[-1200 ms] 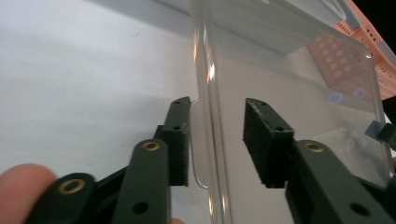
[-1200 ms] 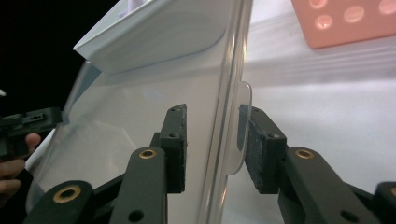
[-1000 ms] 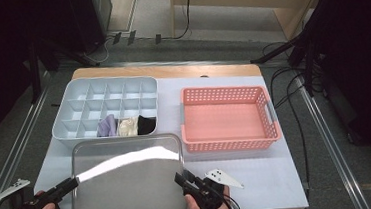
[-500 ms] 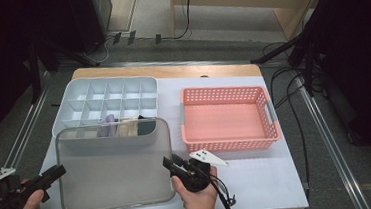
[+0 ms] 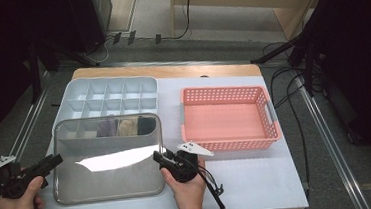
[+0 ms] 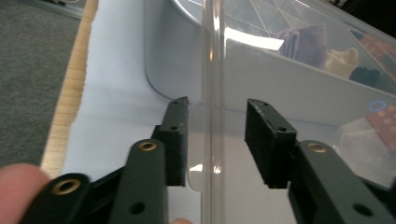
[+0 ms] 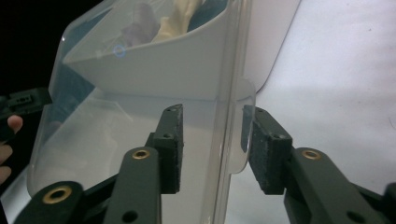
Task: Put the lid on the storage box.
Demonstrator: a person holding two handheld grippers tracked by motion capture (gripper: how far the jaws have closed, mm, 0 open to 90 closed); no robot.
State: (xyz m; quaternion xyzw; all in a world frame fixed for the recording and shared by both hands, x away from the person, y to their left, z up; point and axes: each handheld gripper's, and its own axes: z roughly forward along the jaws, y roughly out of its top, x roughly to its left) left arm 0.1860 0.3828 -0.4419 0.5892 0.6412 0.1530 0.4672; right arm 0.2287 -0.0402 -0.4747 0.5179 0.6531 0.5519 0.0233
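Clear lid (image 5: 109,163) tilted over divided organizer (image 5: 107,98), edges between both loosening tongs, pads seemingly apart.

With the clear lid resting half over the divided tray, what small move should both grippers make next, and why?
Probably re-close both grippers on the clear lid. Its side rims stand between the jaws of the left gripper and right gripper, which have just been opening, pads apart from it. The lid covers only the near row of the divided tray.
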